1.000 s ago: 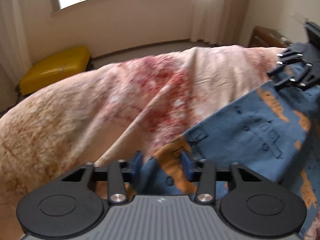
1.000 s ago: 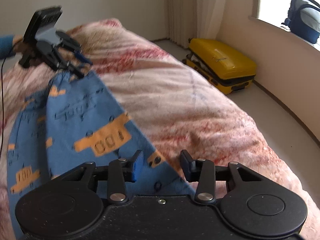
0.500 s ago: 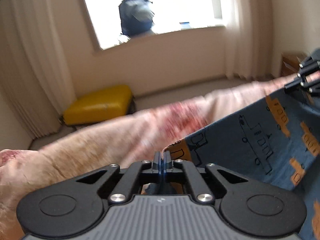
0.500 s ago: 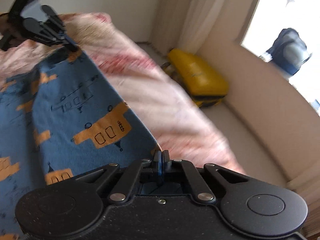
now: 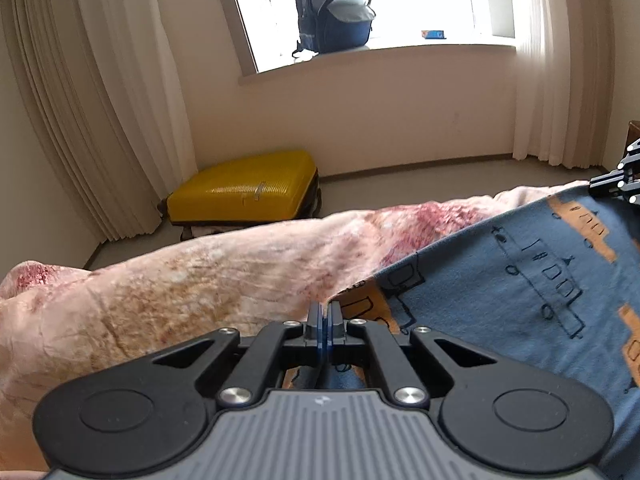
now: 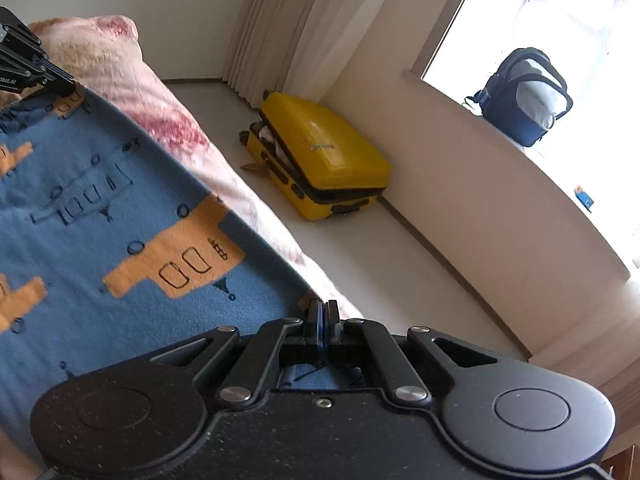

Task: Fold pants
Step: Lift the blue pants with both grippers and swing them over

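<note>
both grippers are pinched fully closed on the pants. your left gripper (image 5: 325, 320) has its jaws together over a corner of the blue fabric, cloth showing under them. your right gripper (image 6: 322, 322) is the same at the other corner of that edge. each gripper also shows at the rim of the other's view, clamped at the far end.

pants (image 6: 100, 216): blue with orange blocks and dark line drawings, stretched taut between your two grips, slanting above the blanket (image 5: 180, 280). how much of the lower part rests on the bed, you cannot tell from here.

risks, as judged:
- each bite looks thin, right at the hem. pull the hands further apart and a corner may slide out.
- whether you hold one layer or both is unclear; one layer would let the fold open crooked.
- uneven hand height would skew the crease.
- the plush blanket could drag on the fabric when you lay it down, bunching it.

surface: soft bed, pink and cream blanket, rumpled.

room: cream curtains, a yellow suitcase (image 5: 244, 196) on the floor by the wall, a dark backpack (image 5: 334, 12) on the bright window sill.
</note>
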`<state>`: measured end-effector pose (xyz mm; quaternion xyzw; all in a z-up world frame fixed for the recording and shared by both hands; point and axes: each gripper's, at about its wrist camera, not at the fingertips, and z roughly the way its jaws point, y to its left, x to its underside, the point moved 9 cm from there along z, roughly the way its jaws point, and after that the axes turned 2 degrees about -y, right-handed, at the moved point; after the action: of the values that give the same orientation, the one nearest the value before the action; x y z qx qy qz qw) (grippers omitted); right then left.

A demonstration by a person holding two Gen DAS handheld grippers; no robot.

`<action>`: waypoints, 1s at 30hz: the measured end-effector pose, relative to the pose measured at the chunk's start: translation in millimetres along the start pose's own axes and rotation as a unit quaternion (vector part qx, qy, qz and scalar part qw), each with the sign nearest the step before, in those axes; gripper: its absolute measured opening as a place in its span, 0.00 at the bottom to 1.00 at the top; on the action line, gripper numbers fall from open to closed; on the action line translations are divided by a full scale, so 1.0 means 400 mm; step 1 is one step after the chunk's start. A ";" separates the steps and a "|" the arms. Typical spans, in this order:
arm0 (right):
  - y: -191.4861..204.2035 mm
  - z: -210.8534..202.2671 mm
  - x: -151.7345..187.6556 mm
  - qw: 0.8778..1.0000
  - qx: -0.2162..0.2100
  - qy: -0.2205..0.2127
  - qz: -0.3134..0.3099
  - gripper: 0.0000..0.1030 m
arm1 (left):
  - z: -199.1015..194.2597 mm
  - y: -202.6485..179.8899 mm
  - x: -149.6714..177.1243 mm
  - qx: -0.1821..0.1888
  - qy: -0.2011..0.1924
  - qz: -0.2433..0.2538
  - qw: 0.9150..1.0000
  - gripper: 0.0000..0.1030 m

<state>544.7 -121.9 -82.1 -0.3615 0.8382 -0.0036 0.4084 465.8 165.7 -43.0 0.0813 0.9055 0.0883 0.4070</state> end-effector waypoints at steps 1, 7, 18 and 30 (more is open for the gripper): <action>0.000 0.006 -0.001 1.000 -0.001 -0.001 0.003 0.00 | 0.006 -0.002 0.001 0.001 0.002 -0.001 1.000 0.02; 0.001 0.015 0.007 1.000 -0.007 0.000 0.005 0.00 | 0.036 -0.004 0.013 0.006 0.017 -0.003 1.000 0.02; 0.010 -0.020 0.001 1.000 0.004 0.001 0.009 0.00 | 0.034 -0.002 0.011 0.012 0.018 -0.010 1.000 0.03; 0.013 -0.055 -0.002 1.000 0.009 -0.009 0.027 0.03 | 0.019 0.013 0.016 0.030 0.024 -0.030 0.999 0.02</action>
<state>526.9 -124.0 -68.6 -0.3350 0.8439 0.0030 0.4191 467.7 172.8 -51.5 0.0639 0.9192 0.0505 0.3852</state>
